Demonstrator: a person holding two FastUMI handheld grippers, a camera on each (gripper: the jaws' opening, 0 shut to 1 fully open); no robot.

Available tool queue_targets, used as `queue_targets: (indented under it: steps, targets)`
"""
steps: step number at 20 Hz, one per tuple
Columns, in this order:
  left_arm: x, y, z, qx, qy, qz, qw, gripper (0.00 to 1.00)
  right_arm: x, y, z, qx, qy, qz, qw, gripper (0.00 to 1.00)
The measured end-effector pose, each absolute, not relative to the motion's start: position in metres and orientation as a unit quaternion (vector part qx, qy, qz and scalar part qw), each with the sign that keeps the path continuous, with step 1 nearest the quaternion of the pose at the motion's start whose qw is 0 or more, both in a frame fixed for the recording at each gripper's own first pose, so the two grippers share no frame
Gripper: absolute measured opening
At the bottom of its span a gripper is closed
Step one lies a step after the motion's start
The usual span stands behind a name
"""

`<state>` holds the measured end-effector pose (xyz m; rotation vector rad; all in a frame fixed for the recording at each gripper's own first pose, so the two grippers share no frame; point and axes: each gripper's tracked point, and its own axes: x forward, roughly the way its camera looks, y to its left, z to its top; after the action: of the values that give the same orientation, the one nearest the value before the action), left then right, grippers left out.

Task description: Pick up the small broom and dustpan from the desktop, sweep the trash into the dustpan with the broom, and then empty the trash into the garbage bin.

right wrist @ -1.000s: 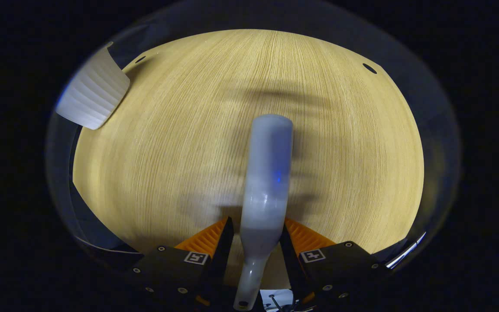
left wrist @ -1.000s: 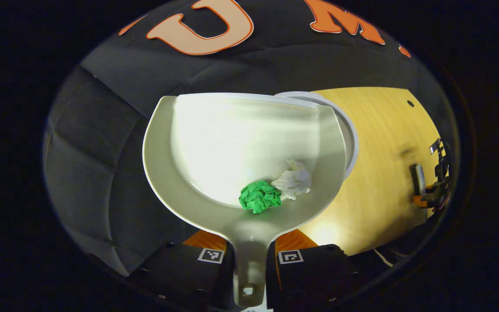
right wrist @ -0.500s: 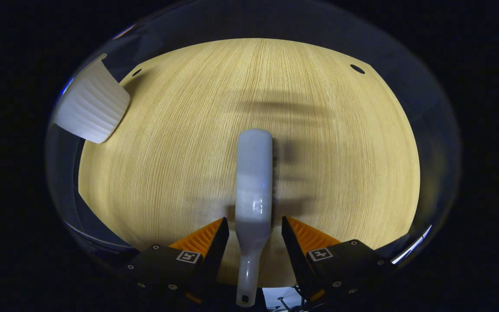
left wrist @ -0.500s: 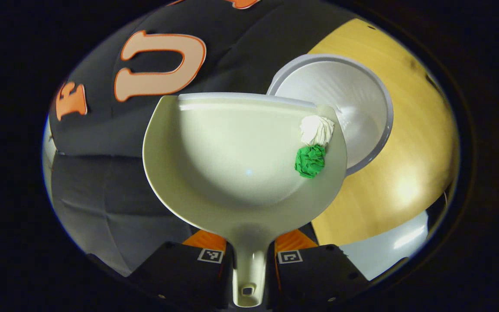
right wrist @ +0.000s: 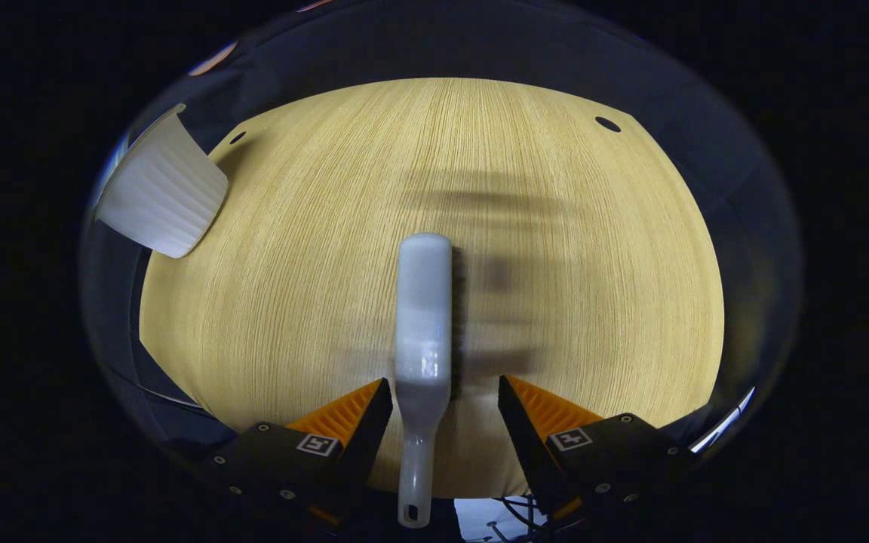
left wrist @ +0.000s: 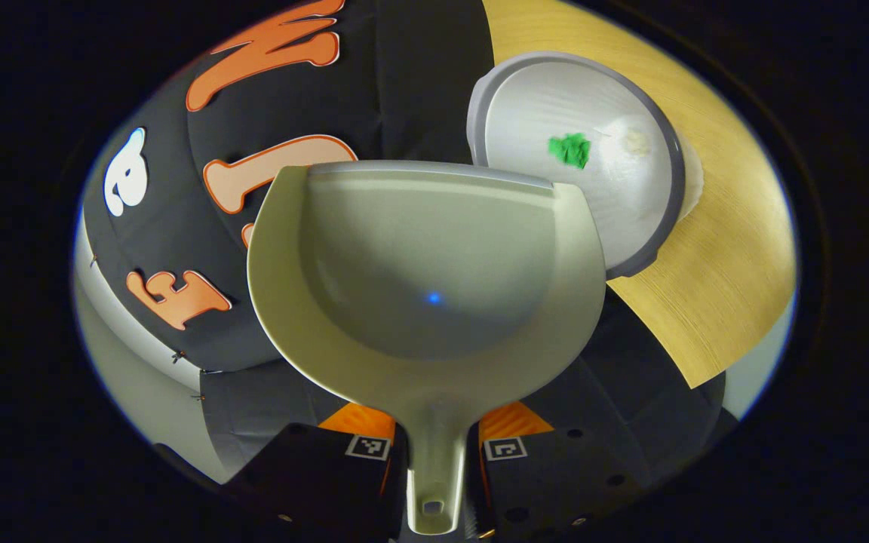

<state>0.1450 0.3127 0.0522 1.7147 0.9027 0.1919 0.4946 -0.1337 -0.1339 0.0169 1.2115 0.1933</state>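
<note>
My left claw (left wrist: 434,445) clamped the handle of the empty dustpan (left wrist: 427,279) beside the bin (left wrist: 578,151) holding the trash (left wrist: 570,149), while my right claw (right wrist: 438,411) stood open around the broom (right wrist: 423,332) lying on the desk (right wrist: 593,302).

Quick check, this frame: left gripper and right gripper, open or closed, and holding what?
Left gripper: closed on the dustpan handle.
Right gripper: open, fingers clear of the broom lying on the desktop.

Pale cream plastic dustpan (left wrist: 427,286); white ribbed round garbage bin (left wrist: 578,158) holding green crumpled paper wad (left wrist: 570,149); light wood-grain counter (right wrist: 434,188); white plastic broom (right wrist: 423,332).
</note>
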Motion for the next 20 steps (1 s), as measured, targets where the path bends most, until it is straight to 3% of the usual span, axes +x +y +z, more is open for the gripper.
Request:
queue_targets:
  steps: [5, 8, 12, 16, 17, 20]
  targets:
    - [0.126, 0.266, -0.012, 0.407, 0.436, 0.104, 0.796, 0.31, 0.517, -0.137, -0.125, 0.034, 0.540, 0.073, 0.838, 0.95]
    - [0.137, 0.169, -0.039, 0.271, 0.420, 0.029, 0.866, 0.30, 0.515, -0.144, -0.124, 0.039, 0.538, 0.062, 0.840, 0.95]
    - [0.115, 0.033, -0.084, 0.169, 0.421, -0.097, 0.886, 0.30, 0.517, -0.141, -0.125, 0.033, 0.538, 0.067, 0.840, 0.95]
    - [0.118, -0.049, -0.147, 0.123, 0.465, -0.189, 0.856, 0.30, 0.511, -0.140, -0.126, 0.022, 0.537, 0.075, 0.840, 0.95]
    - [0.081, -0.058, -0.167, 0.114, 0.489, -0.194, 0.843, 0.31, 0.511, -0.140, -0.126, 0.019, 0.535, 0.077, 0.841, 0.95]
    - [0.088, -0.060, -0.215, 0.077, 0.548, -0.177, 0.814, 0.31, 0.512, -0.140, -0.124, 0.023, 0.533, 0.079, 0.842, 0.95]
